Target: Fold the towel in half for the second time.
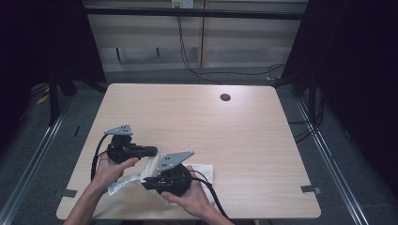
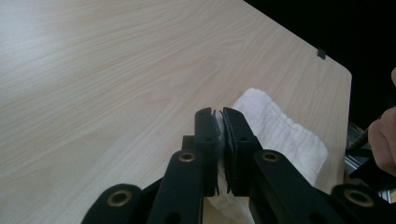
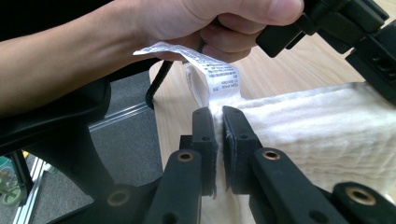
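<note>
High view showed a white cloth (image 1: 202, 171) lying on the wooden table (image 1: 197, 122), close to the table's near edge. The left gripper (image 1: 152, 151) and the right gripper (image 1: 146, 183) both sat at the cloth's left end. Each one was pinched tight on a bit of cloth. It looked like the person held two corners so the cloth could be lifted, spread or folded.

Left gripper view showed its black jaws squeezed on a thin cloth edge (image 2: 221, 140), with the rest of the cloth (image 2: 285, 135) trailing off to the right of them.

Right gripper view showed its jaws shut on the cloth (image 3: 317, 126) just below a printed tag (image 3: 212, 70). The left hand (image 3: 196, 18) was right above the tag.

Beyond the cloth, the table was bare and wide, with just a small round hole (image 1: 225, 97) far from it. The near edge was just beside the cloth, so I think moving away from that edge was the safer way.
</note>
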Demonstrator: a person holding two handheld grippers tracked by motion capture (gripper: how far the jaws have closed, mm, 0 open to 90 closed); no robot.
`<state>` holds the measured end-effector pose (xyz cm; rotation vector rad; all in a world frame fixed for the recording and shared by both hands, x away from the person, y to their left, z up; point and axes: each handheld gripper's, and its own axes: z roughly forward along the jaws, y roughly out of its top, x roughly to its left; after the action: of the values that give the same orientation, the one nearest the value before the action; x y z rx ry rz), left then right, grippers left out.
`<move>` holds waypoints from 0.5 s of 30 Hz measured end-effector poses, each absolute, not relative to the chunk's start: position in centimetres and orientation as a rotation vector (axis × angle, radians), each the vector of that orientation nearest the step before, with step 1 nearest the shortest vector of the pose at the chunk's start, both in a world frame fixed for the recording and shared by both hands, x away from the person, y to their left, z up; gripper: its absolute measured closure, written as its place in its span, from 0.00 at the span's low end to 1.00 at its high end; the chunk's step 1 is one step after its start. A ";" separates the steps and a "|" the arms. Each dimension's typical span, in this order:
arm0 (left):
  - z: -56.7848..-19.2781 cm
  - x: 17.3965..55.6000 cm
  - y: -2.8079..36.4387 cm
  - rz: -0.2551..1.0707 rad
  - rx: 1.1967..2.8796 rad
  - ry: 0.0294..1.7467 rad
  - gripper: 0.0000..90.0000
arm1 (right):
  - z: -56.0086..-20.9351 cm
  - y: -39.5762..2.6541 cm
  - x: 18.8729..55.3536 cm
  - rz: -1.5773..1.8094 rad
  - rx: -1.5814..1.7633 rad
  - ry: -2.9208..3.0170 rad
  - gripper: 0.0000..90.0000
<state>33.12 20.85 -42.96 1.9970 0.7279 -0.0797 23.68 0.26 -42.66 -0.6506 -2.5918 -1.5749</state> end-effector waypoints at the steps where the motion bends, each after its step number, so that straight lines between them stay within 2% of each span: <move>1: -43.0 33.2 20.7 -0.085 1.998 0.726 0.95 | -42.7 0.1 23.7 -1.569 -0.652 -2.598 0.94; 15: -43.4 33.7 17.4 -0.120 2.058 0.687 0.95 | -42.5 -2.4 23.4 -1.568 -0.698 -2.605 0.94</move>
<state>33.70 17.39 -43.41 2.0581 0.6869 -0.1204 23.41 -2.38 -42.55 -0.6984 -2.6047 -1.5681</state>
